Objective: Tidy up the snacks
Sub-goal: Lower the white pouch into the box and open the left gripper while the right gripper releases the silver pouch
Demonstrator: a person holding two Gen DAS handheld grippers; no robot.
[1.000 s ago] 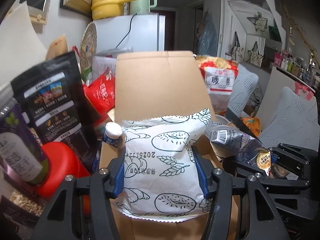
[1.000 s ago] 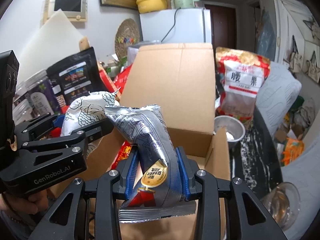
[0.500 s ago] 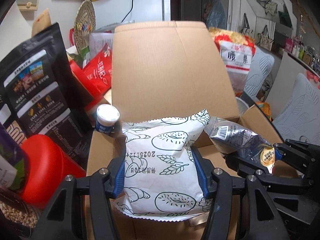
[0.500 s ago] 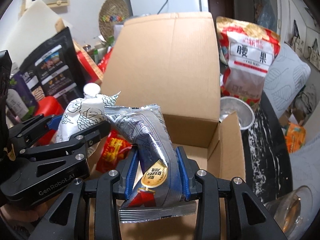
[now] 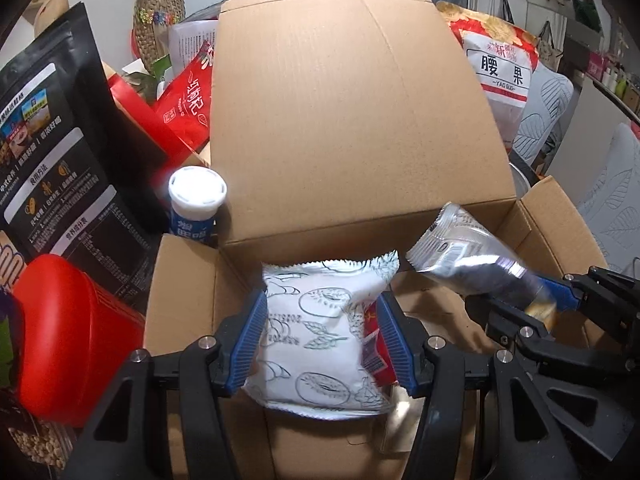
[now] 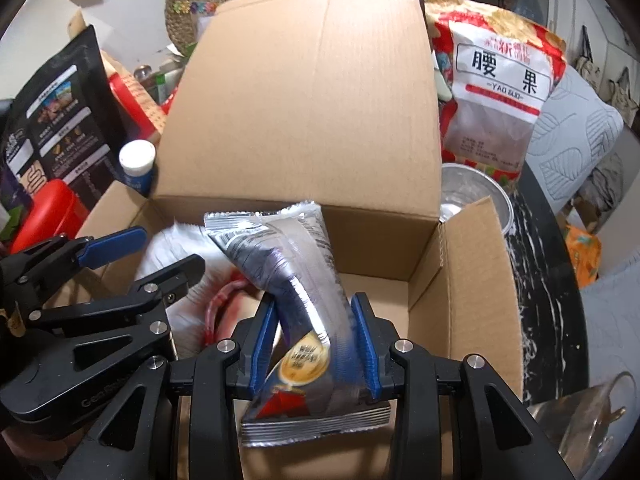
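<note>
**Both packets poised over the open box**

My left gripper [image 5: 320, 336] pinches the white pastry packet [image 5: 320, 340], long axis pointing away from me, above the cardboard box [image 5: 360, 120]. Just right, my right gripper [image 6: 316, 344] clamps the silver snack packet [image 6: 296, 288] likewise. The box floor lies below and ahead; I judge both equally near.
</note>
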